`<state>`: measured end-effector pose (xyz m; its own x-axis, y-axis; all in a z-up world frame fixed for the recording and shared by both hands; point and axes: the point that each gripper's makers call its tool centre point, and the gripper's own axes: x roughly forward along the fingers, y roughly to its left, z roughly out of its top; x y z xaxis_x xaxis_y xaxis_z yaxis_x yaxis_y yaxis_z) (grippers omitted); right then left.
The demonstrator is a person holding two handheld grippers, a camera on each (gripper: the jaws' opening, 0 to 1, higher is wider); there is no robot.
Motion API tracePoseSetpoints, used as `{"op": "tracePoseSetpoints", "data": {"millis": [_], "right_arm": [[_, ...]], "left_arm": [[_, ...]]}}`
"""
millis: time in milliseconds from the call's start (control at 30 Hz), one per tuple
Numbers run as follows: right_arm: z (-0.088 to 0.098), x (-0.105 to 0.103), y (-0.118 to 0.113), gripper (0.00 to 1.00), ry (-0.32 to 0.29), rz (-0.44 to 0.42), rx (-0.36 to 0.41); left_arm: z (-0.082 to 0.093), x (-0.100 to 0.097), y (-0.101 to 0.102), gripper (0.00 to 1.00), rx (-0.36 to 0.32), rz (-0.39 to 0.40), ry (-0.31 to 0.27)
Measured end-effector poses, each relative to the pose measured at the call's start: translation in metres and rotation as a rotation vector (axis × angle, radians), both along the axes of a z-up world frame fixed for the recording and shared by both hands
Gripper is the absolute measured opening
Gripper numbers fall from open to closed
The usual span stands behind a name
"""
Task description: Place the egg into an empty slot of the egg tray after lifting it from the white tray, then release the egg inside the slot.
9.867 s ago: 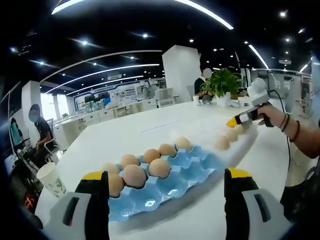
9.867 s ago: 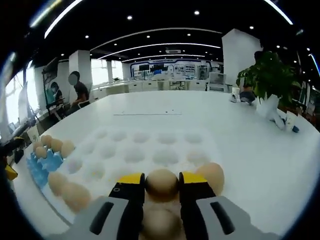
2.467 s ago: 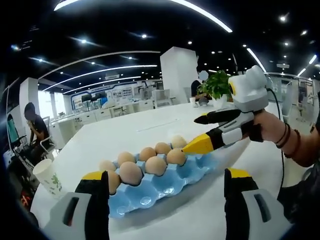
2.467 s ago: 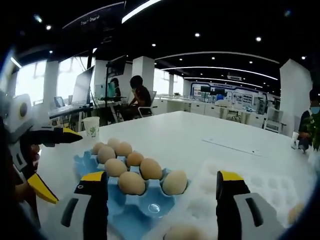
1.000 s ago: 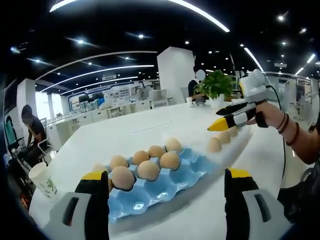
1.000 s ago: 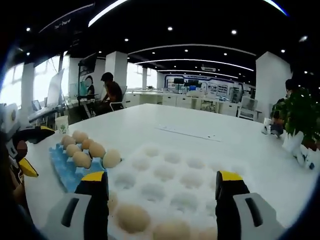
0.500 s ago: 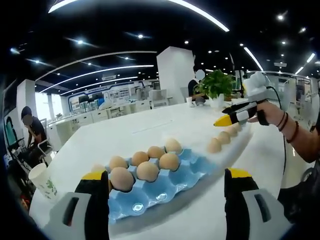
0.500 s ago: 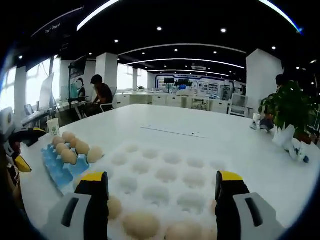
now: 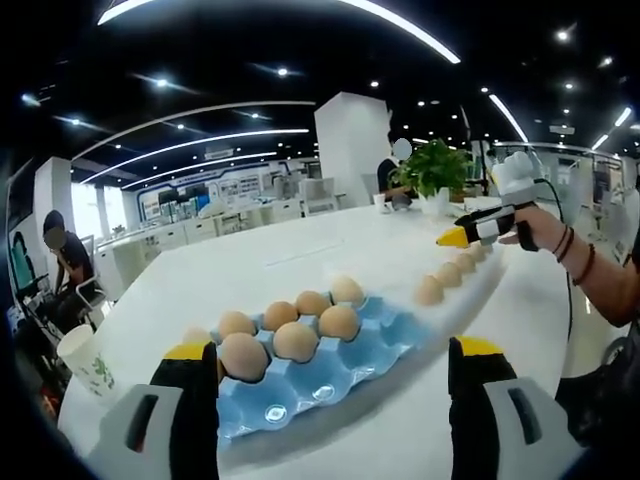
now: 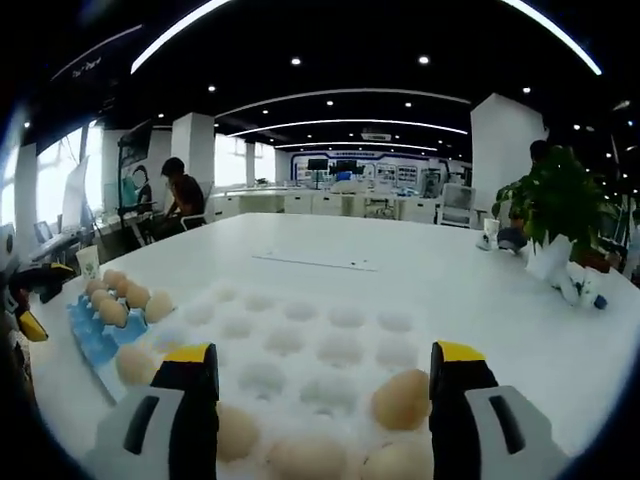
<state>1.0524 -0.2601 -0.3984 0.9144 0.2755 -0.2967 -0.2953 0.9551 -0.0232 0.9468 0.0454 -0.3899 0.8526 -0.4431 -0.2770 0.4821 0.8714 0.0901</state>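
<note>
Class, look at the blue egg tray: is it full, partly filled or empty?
Partly filled. In the left gripper view, the blue egg tray holds eggs in its far rows, while the near cups sit bare.

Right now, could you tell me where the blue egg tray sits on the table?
In the left gripper view the blue egg tray lies straight ahead between that gripper's jaws, its right end meeting the white tray. In the right gripper view it sits far left.
</note>
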Motion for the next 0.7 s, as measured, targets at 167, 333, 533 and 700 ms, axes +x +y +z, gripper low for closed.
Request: {"op": "tracePoseSetpoints", "data": {"millis": [167,333,533,700], "right_arm": [[-0.001,0.0,-0.01,0.89,-0.006,-0.013,0.019],[-0.012,-0.002,-0.016,0.88,0.008,-0.024,0.008],[-0.019,-0.003,-0.023,0.8,0.006,-0.036,0.019],[-0.018,0.0,-0.034,0.72,-0.009,-0.068,0.072]], "left_arm": [[-0.001,-0.001,0.001,0.98,0.008,0.0,0.004],[-0.001,-0.001,0.004,0.98,0.011,0.003,0.004],[0.0,-0.001,0.003,0.98,0.012,-0.002,0.005],[0.001,-0.001,0.004,0.97,0.014,0.001,0.003]]}}
